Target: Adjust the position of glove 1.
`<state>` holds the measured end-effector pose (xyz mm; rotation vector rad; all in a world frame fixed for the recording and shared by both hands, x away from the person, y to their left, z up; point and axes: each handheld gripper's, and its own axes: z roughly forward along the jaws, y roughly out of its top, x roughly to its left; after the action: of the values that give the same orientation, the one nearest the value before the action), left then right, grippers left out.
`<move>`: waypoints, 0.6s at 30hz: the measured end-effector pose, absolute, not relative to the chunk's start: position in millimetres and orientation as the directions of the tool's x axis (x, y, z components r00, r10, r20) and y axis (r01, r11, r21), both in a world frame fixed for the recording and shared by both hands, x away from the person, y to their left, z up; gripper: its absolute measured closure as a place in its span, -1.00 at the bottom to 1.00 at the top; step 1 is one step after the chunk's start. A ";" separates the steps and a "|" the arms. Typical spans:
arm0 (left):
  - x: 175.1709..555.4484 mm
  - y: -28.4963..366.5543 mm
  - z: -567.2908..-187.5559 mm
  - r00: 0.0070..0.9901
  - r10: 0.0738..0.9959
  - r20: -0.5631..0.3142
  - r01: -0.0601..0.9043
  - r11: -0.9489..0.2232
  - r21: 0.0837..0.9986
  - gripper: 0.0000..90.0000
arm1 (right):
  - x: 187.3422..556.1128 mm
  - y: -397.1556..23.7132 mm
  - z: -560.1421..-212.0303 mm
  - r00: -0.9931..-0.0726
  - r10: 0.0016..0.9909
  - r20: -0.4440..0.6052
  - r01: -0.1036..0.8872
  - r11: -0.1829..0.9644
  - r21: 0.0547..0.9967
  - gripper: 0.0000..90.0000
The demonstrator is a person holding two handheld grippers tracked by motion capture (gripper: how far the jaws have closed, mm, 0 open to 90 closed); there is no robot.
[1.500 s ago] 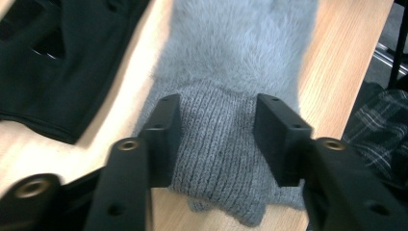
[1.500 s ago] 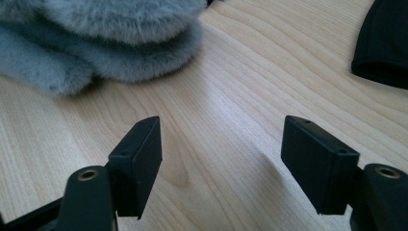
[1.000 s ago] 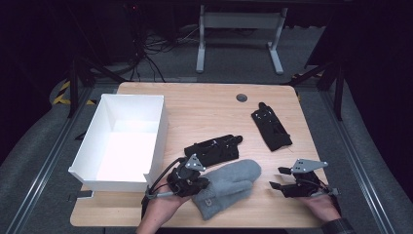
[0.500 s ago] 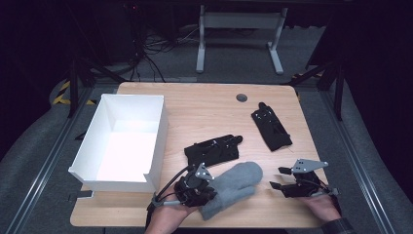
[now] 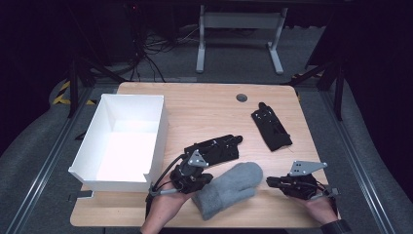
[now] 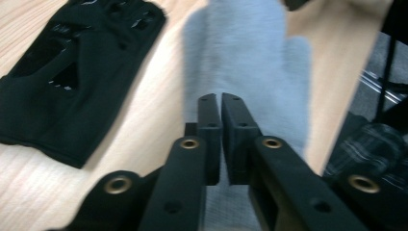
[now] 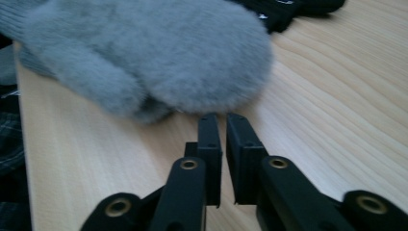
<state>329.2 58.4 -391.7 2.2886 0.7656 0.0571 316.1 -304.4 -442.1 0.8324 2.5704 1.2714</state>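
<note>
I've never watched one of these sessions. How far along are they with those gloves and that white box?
Nothing looks done: the white box holds no glove, and both black gloves lie on the table. In hand is the grey mitten: the left hand-held gripper is shut at its cuff, the right hand-held gripper shut beside its tip. Probably all three remain to be boxed.

mitten (image 5: 228,187) lies at the table's (image 5: 195,105) near edge between both grippers, box (image 5: 122,139) to its left, 2 gloves (image 5: 214,149) (image 5: 271,126) behind it.
</note>
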 end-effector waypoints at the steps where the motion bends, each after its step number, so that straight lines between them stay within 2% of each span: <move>1: 333.3 57.9 -396.1 0.819 0.544 -0.183 0.522 -0.572 0.633 0.99 | 316.2 -301.6 -441.5 -0.841 0.531 0.106 0.405 0.486 0.774 0.98; 8: 337.4 54.7 -410.9 0.816 0.534 -0.220 0.547 -0.593 0.591 0.99 | 327.7 -276.8 -443.7 -0.858 0.503 0.108 0.392 0.505 0.769 0.99; 18: 334.6 52.8 -419.3 0.819 0.521 -0.240 0.553 -0.605 0.573 0.99 | 353.6 -254.0 -446.7 -0.852 0.515 0.095 0.398 0.518 0.757 1.00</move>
<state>334.6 52.8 -419.3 2.3441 0.7848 -0.0626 353.6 -254.0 -446.7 0.7910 2.6113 1.2467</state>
